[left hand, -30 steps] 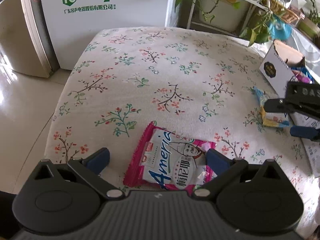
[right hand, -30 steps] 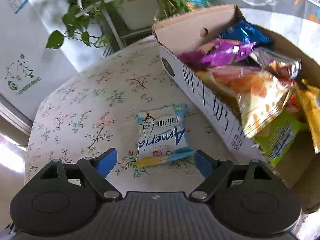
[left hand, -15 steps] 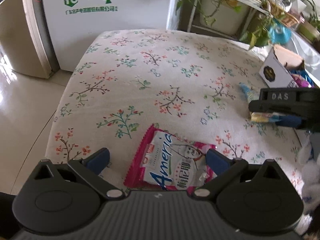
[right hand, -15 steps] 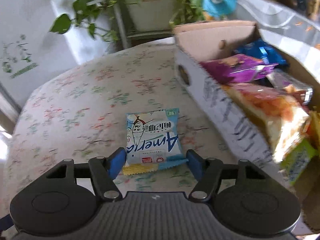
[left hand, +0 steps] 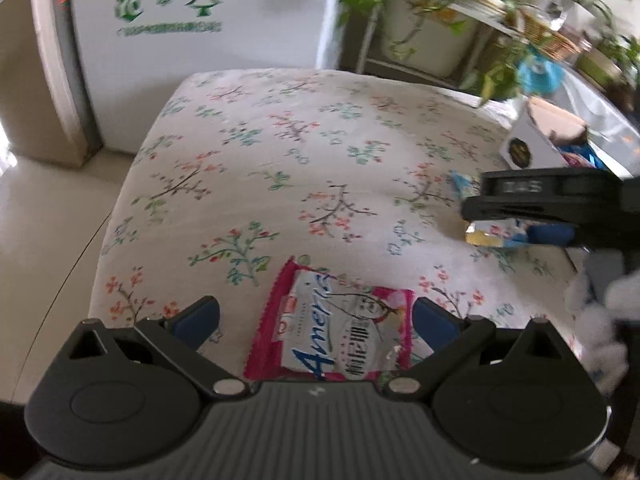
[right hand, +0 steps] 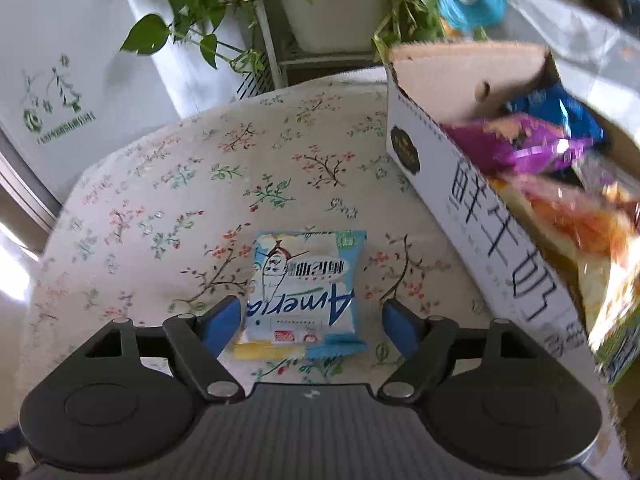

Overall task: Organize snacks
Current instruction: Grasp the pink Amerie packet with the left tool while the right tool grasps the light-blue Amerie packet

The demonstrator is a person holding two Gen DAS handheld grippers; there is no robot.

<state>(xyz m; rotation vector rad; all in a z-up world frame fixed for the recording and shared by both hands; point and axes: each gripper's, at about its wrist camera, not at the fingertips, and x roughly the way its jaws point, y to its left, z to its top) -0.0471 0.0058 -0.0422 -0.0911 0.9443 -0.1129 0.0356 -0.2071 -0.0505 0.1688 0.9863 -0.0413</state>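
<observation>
A pink-edged snack packet lies flat on the flowered tablecloth, between the wide-apart blue pads of my left gripper, which is open and does not press on it. A light-blue snack packet lies on the cloth between the pads of my right gripper. Its jaws are opening, and the right pad stands clear of the packet. In the left wrist view the right gripper hangs low over that packet at the right.
An open cardboard box holding several snack bags stands at the table's right side, close beside the right gripper. Potted plants on a white rack stand behind the table, and a white appliance at the far left.
The right gripper's jaws narrowed around the light-blue packet, then widened again; the gripper rolled and shifted left over the table. The left gripper and pink packet stayed put.
</observation>
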